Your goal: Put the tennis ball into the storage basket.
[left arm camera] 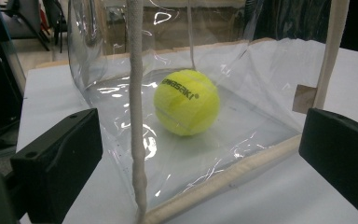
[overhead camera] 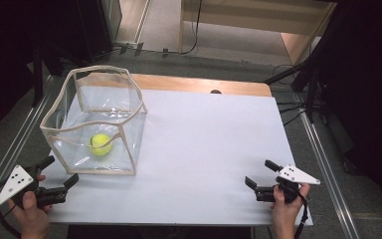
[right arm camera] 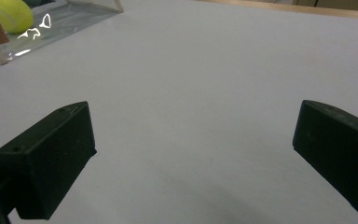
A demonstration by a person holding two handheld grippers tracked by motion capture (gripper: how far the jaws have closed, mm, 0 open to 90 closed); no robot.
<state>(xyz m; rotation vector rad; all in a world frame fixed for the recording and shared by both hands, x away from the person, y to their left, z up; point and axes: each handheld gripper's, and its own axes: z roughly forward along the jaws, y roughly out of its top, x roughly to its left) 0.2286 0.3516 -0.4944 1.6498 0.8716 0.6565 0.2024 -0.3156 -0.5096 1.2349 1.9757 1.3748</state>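
A: Where does the tennis ball (overhead camera: 100,145) sit?

B: On the floor of the clear plastic box (overhead camera: 129,104), at the left side of the white desk (overhead camera: 209,149). In the left gripper view the ball shows through the box's wall, with a brand name printed on it; glare and creases blur part of the wall.

A: And the left tongs (overhead camera: 61,172)?

B: Spread wide, holding nothing, just beside the box's near corner. In the left gripper view the 2 jaws stand on either side of that corner's cream edge strip (left arm camera: 136,121), both cut off by the frame.

A: The right tongs (overhead camera: 261,174)?

B: Also spread wide and empty, low over bare desk, well apart from the box. The right gripper view catches a corner of the box and a slice of the ball at its top left; the rest is cropped.
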